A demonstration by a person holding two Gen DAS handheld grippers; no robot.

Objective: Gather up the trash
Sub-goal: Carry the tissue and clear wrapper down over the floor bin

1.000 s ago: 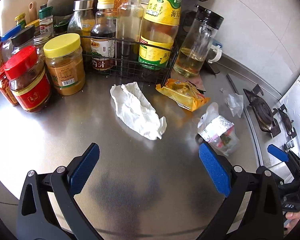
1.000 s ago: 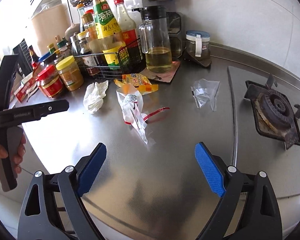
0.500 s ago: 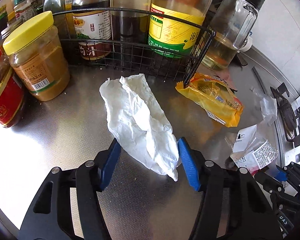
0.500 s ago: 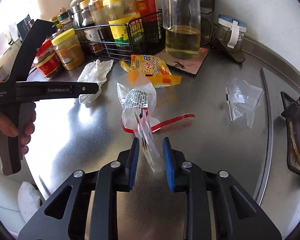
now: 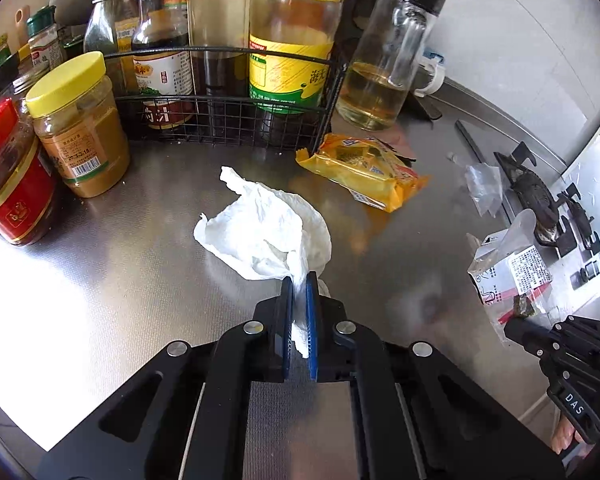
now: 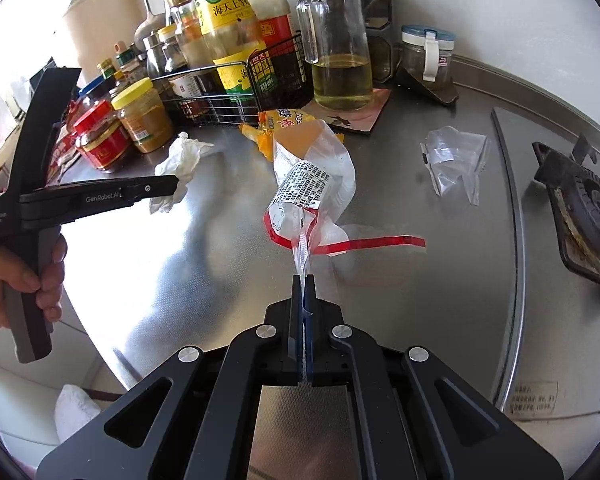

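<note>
Both grippers just clamped down: left gripper (image 5: 299,280) pinches the near tip of the crumpled white paper tissue (image 5: 266,234), mid-counter in front of the black wire condiment rack (image 5: 224,120); right gripper (image 6: 304,282) pinches the clear tail of the printed plastic wrapper with red strip (image 6: 312,184), most of it already hanging off the steel counter (image 6: 180,264). So the grab looks done, I'd say; next is lifting both clear without tearing. No bin anywhere in view, and the yellow snack packet (image 5: 364,170) and clear plastic scrap (image 6: 454,156), near the stove edge, still wait.

Behind the wire rack (image 5: 228,120): bottle tops cut off by the frame edge, rear jar labels too small to read; tissue (image 5: 268,236) tail hidden between blue pads (image 5: 311,320); burner (image 6: 580,208) partly cropped.
</note>
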